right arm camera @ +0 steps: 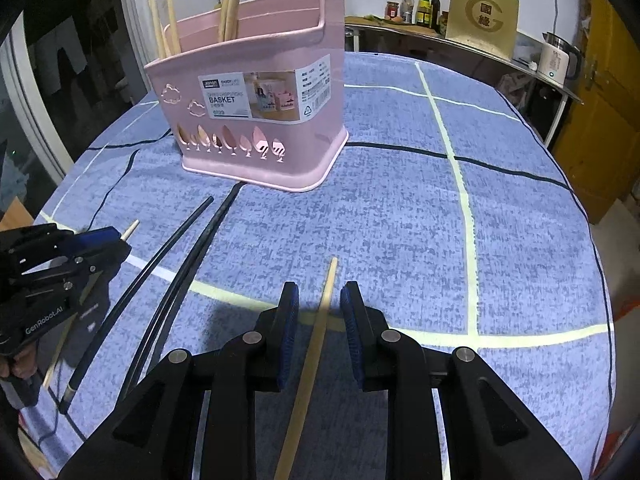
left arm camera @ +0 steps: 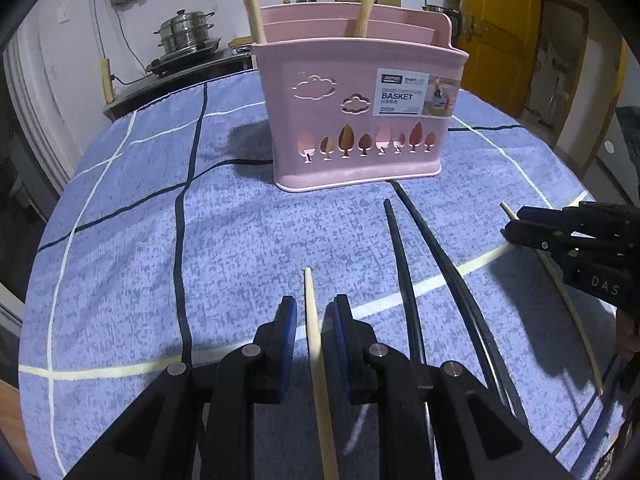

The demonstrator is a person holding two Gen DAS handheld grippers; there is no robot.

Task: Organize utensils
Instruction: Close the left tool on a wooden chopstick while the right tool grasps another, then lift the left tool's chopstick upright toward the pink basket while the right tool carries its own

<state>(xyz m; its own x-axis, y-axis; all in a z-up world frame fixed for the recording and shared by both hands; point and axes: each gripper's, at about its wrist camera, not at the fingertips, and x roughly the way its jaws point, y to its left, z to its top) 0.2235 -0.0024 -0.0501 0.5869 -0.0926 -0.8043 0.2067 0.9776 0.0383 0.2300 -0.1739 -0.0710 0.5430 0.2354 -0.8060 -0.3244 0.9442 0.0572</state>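
Observation:
A pink utensil basket (left arm camera: 356,120) (right arm camera: 256,120) stands on the blue checked tablecloth (left arm camera: 240,232) with pale chopsticks (left arm camera: 252,8) (right arm camera: 230,4) upright in it. My left gripper (left arm camera: 314,305) (right arm camera: 124,242) is open and straddles a pale chopstick (left arm camera: 309,292) lying on the cloth; a small gap shows at each pad. To its right, my right gripper (right arm camera: 319,286) (left arm camera: 510,224) is open around a second pale chopstick (right arm camera: 330,280) (left arm camera: 576,312), with wider gaps. Two black chopsticks (left arm camera: 400,264) (right arm camera: 160,256) lie side by side between the two grippers, pointing toward the basket.
Behind the table are stacked steel steamer pots (left arm camera: 186,32), a counter with bottles (right arm camera: 420,6), a gold box (right arm camera: 482,16) and a white kettle (right arm camera: 558,58). A yellow door (left arm camera: 500,32) is at the back right. The round table's edge (right arm camera: 600,240) falls off on the right.

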